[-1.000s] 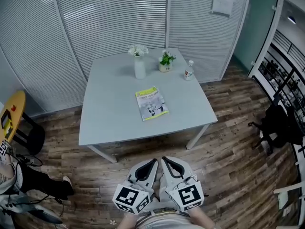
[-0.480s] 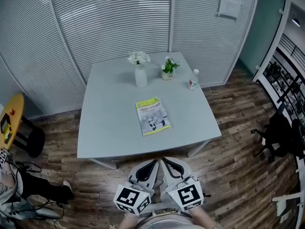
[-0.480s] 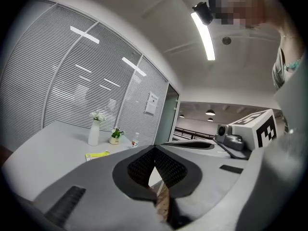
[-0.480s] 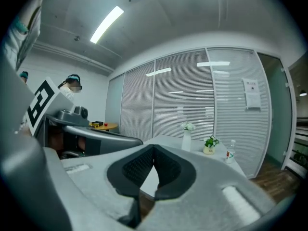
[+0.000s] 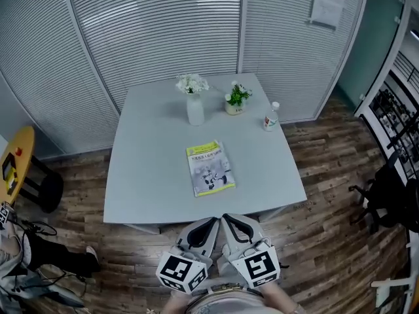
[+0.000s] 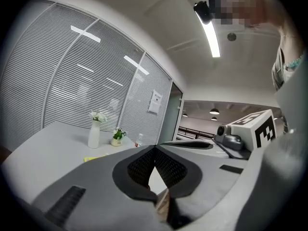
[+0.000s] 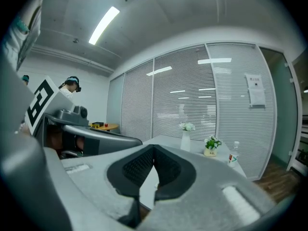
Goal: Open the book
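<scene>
Two closed grippers short of the table (image 5: 144, 175).
Jaws together, empty: left gripper (image 5: 211, 222) and right gripper (image 5: 227, 219); book (image 5: 209, 169) shut, lying flat.

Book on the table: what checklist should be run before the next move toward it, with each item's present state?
1. Closed book lies flat on table: ok.
2. vase, potted plant and bottle stand apart from book: ok.
3. left hand-held gripper empty, jaws shut: ok.
4. right hand-held gripper empty, jaws shut: ok.
5. Grippers over the book: not ok, both short of the table's near edge.
6. Spine side: cannot tell.
</scene>
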The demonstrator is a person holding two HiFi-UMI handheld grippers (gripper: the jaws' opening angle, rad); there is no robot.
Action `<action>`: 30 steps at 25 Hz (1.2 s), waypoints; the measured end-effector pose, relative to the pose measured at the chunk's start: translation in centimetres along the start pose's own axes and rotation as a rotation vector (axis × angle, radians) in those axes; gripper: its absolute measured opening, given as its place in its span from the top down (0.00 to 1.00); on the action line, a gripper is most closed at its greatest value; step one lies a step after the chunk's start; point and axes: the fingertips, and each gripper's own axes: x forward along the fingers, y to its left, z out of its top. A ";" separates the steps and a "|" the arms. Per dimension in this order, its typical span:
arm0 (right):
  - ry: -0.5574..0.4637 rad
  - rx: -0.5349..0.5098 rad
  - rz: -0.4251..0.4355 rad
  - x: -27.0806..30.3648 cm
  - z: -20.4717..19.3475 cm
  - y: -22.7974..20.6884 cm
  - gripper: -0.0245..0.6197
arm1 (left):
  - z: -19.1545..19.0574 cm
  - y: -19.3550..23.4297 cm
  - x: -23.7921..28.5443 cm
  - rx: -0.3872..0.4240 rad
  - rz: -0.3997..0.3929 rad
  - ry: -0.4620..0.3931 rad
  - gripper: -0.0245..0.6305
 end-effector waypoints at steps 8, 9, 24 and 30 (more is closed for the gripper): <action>-0.016 -0.004 0.056 2.5 0.8 -3.6 0.96 | 1.2 1.4 4.1 0.013 0.055 -0.007 0.96; -0.015 -0.003 0.063 2.8 0.8 -4.0 0.96 | 1.2 1.5 4.5 0.013 0.062 -0.007 0.96; -0.012 0.008 0.132 4.8 0.1 -6.9 0.96 | 0.7 3.6 7.3 -0.001 0.160 0.008 0.96; -0.021 0.005 0.106 6.2 -0.8 -7.4 0.96 | 0.4 4.9 8.0 -0.003 0.136 0.020 0.96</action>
